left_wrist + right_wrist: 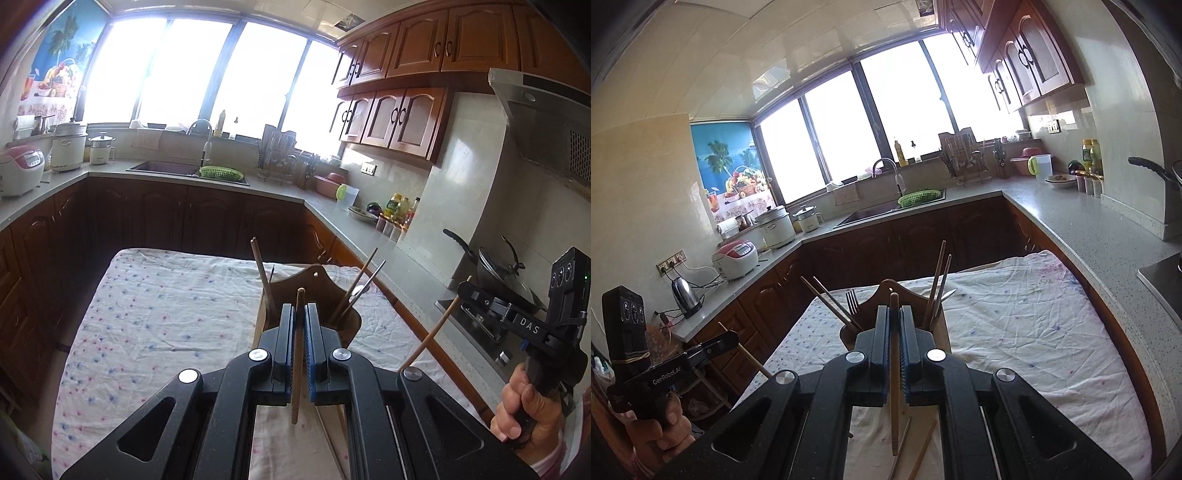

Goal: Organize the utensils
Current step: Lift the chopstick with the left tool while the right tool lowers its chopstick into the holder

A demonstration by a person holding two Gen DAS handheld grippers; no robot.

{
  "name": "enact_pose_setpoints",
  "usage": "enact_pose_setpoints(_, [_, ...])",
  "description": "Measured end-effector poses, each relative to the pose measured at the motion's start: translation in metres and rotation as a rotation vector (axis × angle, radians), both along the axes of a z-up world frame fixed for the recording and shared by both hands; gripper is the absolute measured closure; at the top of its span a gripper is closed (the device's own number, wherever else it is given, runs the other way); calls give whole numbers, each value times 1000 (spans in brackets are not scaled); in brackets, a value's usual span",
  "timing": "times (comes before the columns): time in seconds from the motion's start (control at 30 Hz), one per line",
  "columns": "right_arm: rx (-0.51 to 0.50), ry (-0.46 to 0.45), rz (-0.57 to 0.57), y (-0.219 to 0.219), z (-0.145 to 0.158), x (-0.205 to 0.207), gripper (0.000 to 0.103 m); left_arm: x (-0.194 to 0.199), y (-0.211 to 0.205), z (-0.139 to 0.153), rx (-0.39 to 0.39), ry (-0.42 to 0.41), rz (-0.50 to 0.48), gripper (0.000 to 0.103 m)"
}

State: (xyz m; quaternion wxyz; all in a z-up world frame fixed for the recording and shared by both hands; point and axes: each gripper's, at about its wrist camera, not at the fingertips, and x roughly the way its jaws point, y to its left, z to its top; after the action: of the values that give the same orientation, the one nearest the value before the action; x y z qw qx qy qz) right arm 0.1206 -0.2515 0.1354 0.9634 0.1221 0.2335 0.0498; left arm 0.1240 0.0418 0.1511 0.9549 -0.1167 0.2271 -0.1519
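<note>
My left gripper (298, 308) is shut on a brown wooden chopstick (297, 369) that runs between its pads and hangs out below them. My right gripper (894, 310) is shut on a lighter wooden chopstick (894, 387) in the same way. Both hover just in front of a brown wooden utensil holder (314, 277) (886, 286) standing on the cloth-covered table (166, 314). Chopsticks (936, 288) lean in its right compartment; more chopsticks and a fork (852, 299) stand in its left. Each view shows the other gripper at its edge, the right gripper (463, 290) and the left gripper (733, 336), in a person's hand.
Loose chopsticks (923, 448) lie on the cloth below the right gripper. A stove with a lidded wok (495, 266) sits to the right of the table. A counter with a sink (166, 168), a rice cooker (735, 258) and a kettle (685, 295) runs around the room.
</note>
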Motion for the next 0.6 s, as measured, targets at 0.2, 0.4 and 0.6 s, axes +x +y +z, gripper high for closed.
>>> enact_pose_setpoints(0.2, [-6, -51, -22, -4, 18, 19, 98, 11, 0, 20, 7, -73, 14, 99])
enact_pose_setpoints(0.4, [6, -121, -62, -14, 40, 38, 98, 33, -1, 36, 1, -132, 46, 99])
enact_pose_setpoints(0.6, [22, -166, -109, -27, 51, 62, 98, 59, -4, 35, -27, -161, 82, 99])
